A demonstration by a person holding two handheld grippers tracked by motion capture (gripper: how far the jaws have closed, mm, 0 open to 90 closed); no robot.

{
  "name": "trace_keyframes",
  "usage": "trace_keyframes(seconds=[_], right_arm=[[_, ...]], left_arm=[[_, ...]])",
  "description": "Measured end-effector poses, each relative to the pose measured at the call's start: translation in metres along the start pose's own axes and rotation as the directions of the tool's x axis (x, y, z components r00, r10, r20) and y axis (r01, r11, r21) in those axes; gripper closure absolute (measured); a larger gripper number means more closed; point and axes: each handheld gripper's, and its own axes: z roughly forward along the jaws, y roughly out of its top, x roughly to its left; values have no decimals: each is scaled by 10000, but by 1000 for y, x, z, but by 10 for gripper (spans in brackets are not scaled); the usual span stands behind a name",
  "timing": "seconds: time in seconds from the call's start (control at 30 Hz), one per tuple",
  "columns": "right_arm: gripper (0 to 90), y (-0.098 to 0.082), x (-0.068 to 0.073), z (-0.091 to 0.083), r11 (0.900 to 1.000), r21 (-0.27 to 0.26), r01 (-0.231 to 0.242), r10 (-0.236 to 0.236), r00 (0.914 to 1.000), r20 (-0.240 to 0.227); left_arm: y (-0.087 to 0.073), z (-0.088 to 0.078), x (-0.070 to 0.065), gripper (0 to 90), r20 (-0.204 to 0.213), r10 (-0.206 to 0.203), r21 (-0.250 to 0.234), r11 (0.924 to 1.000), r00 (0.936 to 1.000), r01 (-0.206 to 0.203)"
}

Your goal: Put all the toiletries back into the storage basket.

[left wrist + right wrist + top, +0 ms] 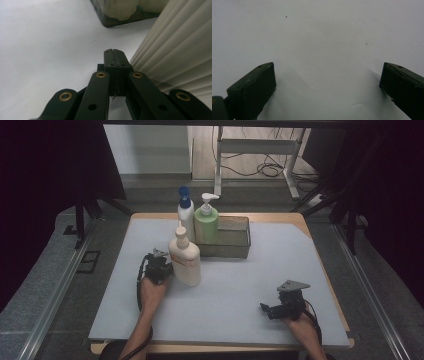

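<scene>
A cream bottle (185,262) is seen upright on the grey mat (235,295) covering the desk, just in front of the near left corner of a mesh basket (235,240). The left gripper (164,266) is placed at the bottle's left side, close against it; whether contact is made cannot be told. In the left gripper view, its jaws are shown pressed together with nothing between them, the ribbed cream bottle (175,50) rising just beside them at the right and a corner of the basket (117,21) lying ahead.

A green pump bottle (206,220) is seen standing at the left end of the basket, and a white bottle with a blue pump (185,212) stands just left of it, behind the cream bottle.

The right gripper (267,309) is held low over the near right part of the mat, well apart from the bottles. In the right gripper view (327,87), its jaws are shown spread wide over bare mat, holding nothing.
</scene>
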Motion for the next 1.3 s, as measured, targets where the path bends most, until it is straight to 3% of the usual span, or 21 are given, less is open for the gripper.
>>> trace_keyframes(seconds=[0.63,1.0,1.3], right_arm=[[1,0,0,0,10000,-11,8,-8,10000,1],[1,0,0,0,10000,-9,8,-8,10000,2],[1,0,0,0,10000,-15,1,-1,10000,1]], left_arm=[[2,15,-35,893,580,584,119,9982,9966,-592],[2,19,-59,893,1005,1049,181,9941,9894,-1072],[0,19,-78,892,1431,1418,220,9890,9795,-1464]])
